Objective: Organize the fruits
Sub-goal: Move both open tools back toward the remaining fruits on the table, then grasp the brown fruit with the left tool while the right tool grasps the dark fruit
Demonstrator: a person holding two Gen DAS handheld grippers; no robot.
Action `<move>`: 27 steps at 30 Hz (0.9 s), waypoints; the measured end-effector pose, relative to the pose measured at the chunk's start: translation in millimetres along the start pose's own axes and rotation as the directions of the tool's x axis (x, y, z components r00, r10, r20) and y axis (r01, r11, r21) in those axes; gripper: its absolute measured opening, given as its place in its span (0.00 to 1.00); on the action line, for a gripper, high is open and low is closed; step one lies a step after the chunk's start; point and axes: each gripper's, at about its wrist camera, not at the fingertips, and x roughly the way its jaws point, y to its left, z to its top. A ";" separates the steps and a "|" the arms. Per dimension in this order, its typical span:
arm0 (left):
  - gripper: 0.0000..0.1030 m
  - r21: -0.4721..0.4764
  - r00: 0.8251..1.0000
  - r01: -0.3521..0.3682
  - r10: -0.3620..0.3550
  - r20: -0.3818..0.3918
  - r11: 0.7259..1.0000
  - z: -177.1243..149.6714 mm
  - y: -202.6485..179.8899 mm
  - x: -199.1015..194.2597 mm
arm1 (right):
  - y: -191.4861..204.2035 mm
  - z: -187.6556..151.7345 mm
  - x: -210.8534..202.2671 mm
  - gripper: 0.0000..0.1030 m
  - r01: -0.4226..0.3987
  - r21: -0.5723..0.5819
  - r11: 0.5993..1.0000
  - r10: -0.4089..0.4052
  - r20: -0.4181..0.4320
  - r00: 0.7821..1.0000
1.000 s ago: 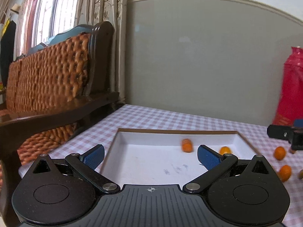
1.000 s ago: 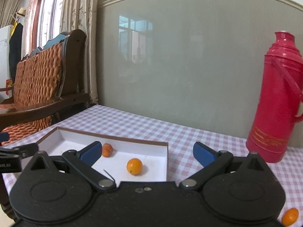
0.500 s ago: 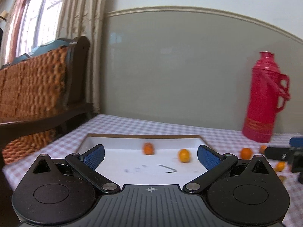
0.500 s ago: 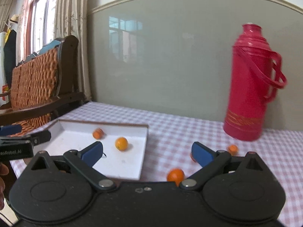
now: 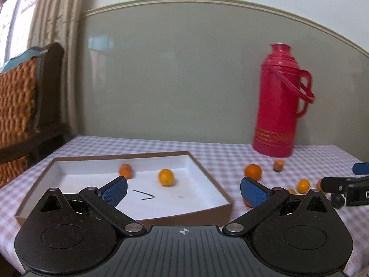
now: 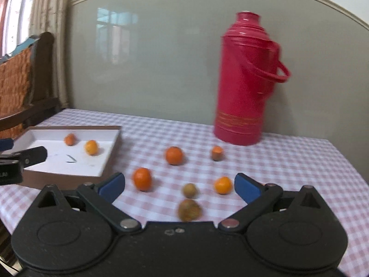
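A shallow white tray with a brown rim lies on the checked table and holds two small orange fruits. Several more fruits lie loose on the cloth right of it: oranges and two brownish ones. My left gripper is open and empty over the tray's near right part. My right gripper is open and empty above the loose fruits; the brownish ones lie between its fingers.
A tall red thermos stands at the back of the table by the grey wall. A wooden chair with a woven back stands to the left. The table's right edge is close.
Both grippers have swung to the right. The view has shifted from the tray and chair toward the thermos and loose fruits. Both stay open and empty.
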 end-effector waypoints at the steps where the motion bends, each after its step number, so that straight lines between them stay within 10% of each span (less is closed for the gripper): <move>1: 1.00 0.008 1.000 0.009 -0.009 -0.006 1.000 -0.8 -5.2 1.6 | -6.1 -2.1 -0.6 0.89 0.011 0.005 1.000 -0.011 -0.008 1.000; 21: 1.00 0.121 0.968 0.232 -0.216 -0.131 0.965 -17.4 -117.3 44.8 | -86.3 -41.9 9.6 0.65 0.145 0.030 0.989 -0.141 -0.114 0.984; 27: 0.86 0.142 0.956 0.257 -0.230 -0.184 0.956 -27.2 -144.8 59.5 | -89.5 -44.2 26.4 0.58 0.117 0.022 0.993 -0.113 -0.145 0.983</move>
